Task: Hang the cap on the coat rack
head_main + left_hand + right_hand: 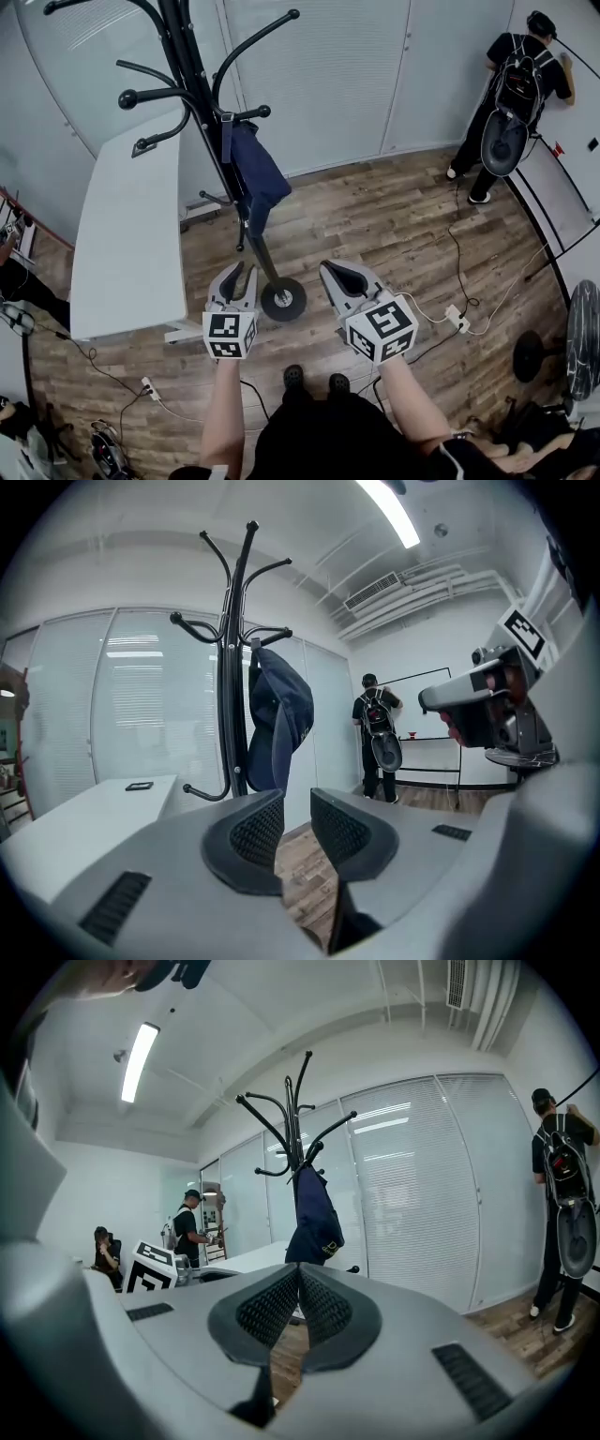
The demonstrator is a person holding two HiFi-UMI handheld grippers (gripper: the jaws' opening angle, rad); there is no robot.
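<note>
The navy cap (253,174) hangs on a hook of the black coat rack (201,95), whose round base (283,300) stands on the wooden floor. Both grippers are held low, in front of the base and apart from the cap. My left gripper (237,277) is slightly open and empty; its own view shows a narrow gap between the pads (255,833), with the cap (280,714) and rack (232,677) ahead. My right gripper (345,277) is shut on nothing, its pads (323,1311) touching. Its view shows the cap (313,1216) hanging on the rack (297,1124).
A long white table (127,234) stands left of the rack. A person with a backpack (513,86) stands at a whiteboard at the far right. Cables and a power strip (457,319) lie on the floor to the right, near a fan (581,342). Glass partitions lie behind.
</note>
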